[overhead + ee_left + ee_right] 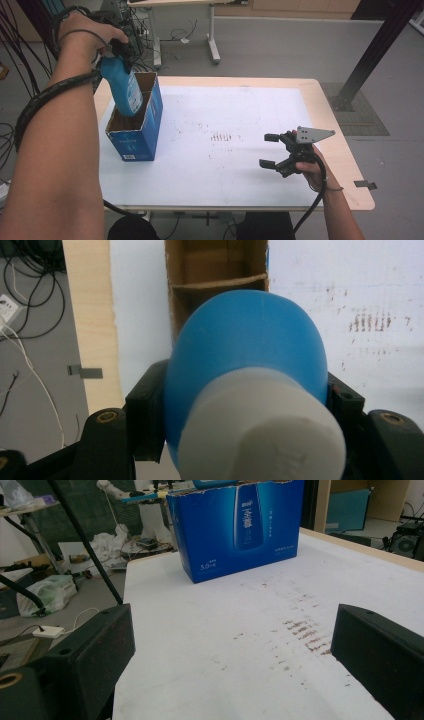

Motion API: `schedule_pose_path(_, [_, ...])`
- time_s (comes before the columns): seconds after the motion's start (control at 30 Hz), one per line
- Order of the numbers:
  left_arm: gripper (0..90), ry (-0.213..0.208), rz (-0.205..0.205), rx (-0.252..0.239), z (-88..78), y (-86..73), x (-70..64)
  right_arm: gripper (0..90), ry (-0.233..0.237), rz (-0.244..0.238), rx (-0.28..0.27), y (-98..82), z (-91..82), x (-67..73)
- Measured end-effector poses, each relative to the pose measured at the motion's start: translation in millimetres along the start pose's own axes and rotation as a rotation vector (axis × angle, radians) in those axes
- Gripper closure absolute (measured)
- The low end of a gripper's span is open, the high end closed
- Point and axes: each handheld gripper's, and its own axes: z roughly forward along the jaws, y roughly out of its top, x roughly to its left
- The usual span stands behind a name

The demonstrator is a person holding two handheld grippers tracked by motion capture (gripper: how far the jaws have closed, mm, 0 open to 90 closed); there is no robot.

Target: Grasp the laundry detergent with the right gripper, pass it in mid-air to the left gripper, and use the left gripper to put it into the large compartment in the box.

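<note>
A blue bottle (122, 87) with a white cap (262, 430) hangs tilted over an open blue cardboard box (137, 135), its lower end inside the box's opening. My left gripper (116, 50) is shut on the bottle's upper part, just below the cap, with one black jaw on each side of the blue body (245, 345). The box (217, 275) shows a cardboard divider inside. Near the table's right front, my right gripper (270, 150) stands open, jaws wide, nothing between them. It looks across the table at the box's printed blue side (240, 527).
A white mat (220, 145) with brown smudges covers most of the wooden table (350, 165). Cables and a power strip lie on the floor left of the table. A black post stands at the far right, and another table's legs behind.
</note>
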Motion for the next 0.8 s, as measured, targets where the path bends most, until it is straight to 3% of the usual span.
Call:
schedule_pose_path(0.6, [36.6, -0.009, 0.005, 0.088, 59.2, 1.4, 3.5, 3.8, 0.000, 0.008, 0.000, -3.3, 2.9, 0.5])
schedule_pose_path(0.8, [36.6, -0.020, 0.010, 0.097, 74.4, 1.8, 4.2, 3.8, 0.000, 0.009, 0.002, -3.8, 2.4, 0.6])
